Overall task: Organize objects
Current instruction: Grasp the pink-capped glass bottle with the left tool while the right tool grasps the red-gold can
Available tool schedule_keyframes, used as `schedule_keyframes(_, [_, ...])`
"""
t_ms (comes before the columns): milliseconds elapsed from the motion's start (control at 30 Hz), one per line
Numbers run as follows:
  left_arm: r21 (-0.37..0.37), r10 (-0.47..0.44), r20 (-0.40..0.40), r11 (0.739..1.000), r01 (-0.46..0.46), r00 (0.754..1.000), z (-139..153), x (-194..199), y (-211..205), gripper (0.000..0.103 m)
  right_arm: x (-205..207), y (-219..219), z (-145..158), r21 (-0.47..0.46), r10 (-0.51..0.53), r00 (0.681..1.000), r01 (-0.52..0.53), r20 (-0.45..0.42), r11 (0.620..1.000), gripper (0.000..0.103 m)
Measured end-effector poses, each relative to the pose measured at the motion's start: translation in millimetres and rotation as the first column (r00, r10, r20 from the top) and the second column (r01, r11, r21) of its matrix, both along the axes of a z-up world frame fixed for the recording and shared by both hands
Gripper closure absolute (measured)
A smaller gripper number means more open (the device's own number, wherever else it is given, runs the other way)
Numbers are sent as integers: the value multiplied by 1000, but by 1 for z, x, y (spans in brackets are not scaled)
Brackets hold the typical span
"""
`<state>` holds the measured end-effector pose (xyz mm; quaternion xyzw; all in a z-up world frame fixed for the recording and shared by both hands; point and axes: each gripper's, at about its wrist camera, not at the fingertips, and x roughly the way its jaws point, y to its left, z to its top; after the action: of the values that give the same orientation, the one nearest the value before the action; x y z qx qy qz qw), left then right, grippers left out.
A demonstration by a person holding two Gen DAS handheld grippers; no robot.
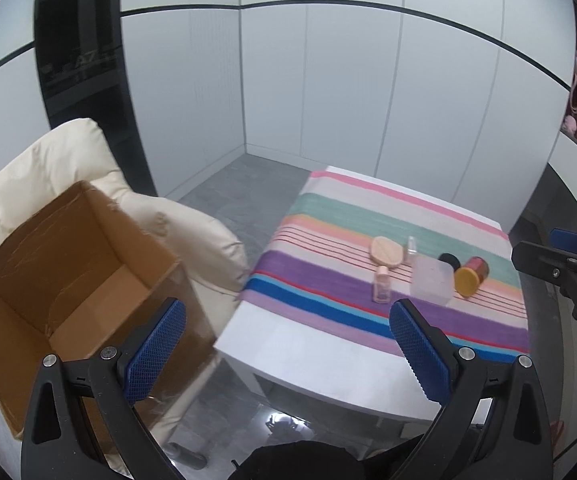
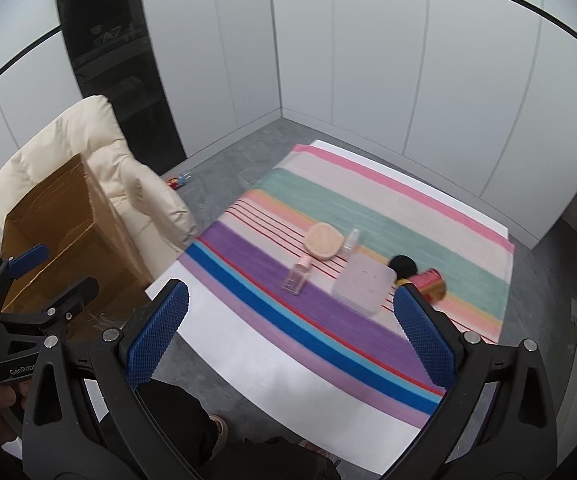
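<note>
Step in hand: nothing gripped; by my judgement the approach before a first pick
Left claw (image 1: 288,344): spread wide, empty; low centre of its frame, hanging between the box and the desk edge
Right claw (image 2: 290,332): spread wide, empty; held above the near desk edge, aimed at the cluster
Cardboard box (image 1: 68,272): open and empty, left of frame, resting on the cream armchair (image 1: 48,168)
Desk (image 2: 272,376): white, carrying the striped cloth (image 2: 368,208)
Things to sort: pink bottle (image 2: 296,276); round puff (image 2: 322,241); small clear bottle (image 2: 350,242); frosted case (image 2: 362,284); black cap (image 2: 404,265); red tin (image 2: 432,282); all close together right of centre
Next move: probably lower one claw over the pink bottle, nearest and standing free, then carry it to the box
</note>
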<state>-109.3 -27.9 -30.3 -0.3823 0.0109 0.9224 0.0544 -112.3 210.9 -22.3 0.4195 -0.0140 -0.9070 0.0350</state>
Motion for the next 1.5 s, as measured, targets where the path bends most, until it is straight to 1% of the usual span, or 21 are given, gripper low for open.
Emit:
schedule_keyframes(300, [-3, -60, 1, 998, 60, 998, 5, -5, 35, 1, 18, 38, -9, 8, -81, 996, 81, 22, 997, 0])
schedule_keyframes(533, [0, -117, 35, 993, 117, 993, 3, -15, 62, 1, 34, 66, -16, 24, -138, 990, 137, 37, 990, 0])
schedule_keyframes(633, [-2, -130, 59, 991, 130, 990, 0, -21, 75, 2, 43, 78, -16, 43, -168, 986, 167, 21, 985, 0])
schedule_keyframes(700, [-9, -131, 60, 991, 131, 990, -2, -23, 85, 2, 48, 89, -13, 55, -208, 978, 208, -1, 977, 0])
schedule_keyframes(833, [-26, -163, 63, 986, 164, 985, -3, -26, 107, 2, 54, 112, -14, 33, -263, 964, 264, -24, 964, 0])
schedule_keyframes(1000, [-34, -217, 97, 975, 222, 971, -13, -31, 135, 2, 53, 136, -36, 43, -302, 953, 301, 33, 953, 0])
schedule_keyframes(1133, [-39, -232, 127, 970, 239, 964, -22, -43, 154, 2, 48, 150, -52, 37, -311, 949, 310, 56, 950, 0])
schedule_keyframes(1267, [-48, -246, 140, 966, 255, 959, -34, -57, 171, 3, 37, 161, -66, 37, -315, 946, 313, 76, 949, 0])
schedule_keyframes(1500, [-51, -242, 209, 965, 258, 947, -72, -89, 192, 9, 7, 176, -99, 48, -302, 946, 299, 117, 953, 0])
